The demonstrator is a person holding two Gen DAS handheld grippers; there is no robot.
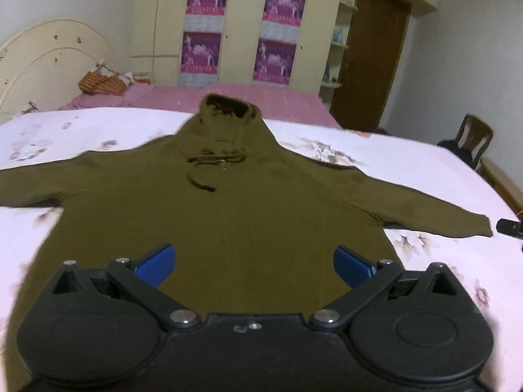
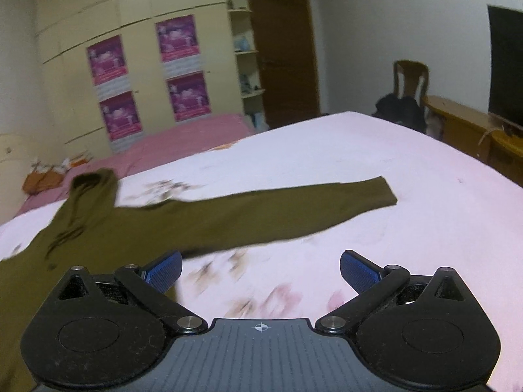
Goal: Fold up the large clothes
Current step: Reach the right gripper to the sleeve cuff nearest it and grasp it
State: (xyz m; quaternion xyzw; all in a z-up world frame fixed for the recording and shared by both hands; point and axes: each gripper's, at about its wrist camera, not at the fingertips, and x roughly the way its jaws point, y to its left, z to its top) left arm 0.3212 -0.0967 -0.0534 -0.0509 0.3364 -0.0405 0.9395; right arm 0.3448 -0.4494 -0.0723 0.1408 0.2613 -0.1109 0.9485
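- Left gripper: the jaws are standing wide apart with nothing between the blue pads; it is hanging released over the lower body of the garment, not touching the cloth as far as the view shows.
- Right gripper: the jaws are parted and holding nothing; it is hovering over bare sheet just beside the garment's side, with its left pad overlapping the olive edge in the view. Contact cannot be determined because of blur.
- Olive hooded sweater: it is lying flat and face up on the bed, hem toward the near edge, hood toward the far edge, both sleeves spreading straight out to the sides. The drawstrings are lying loose on the chest.
- Right sleeve: it is stretching across the floral sheet toward the bed's right edge, with its cuff lying flat and unfolded.
- Pink bedding: it is covering the bed's far part, beyond the hood.
- Orange basket: it is sitting at the far left corner by the headboard; its contents are too blurred to identify.
- Wardrobe: it is carrying four purple posters; open shelves beside it are holding small items that cannot be made out.
- Chair: it is standing past the bed's far right corner with a dark bag resting on it.
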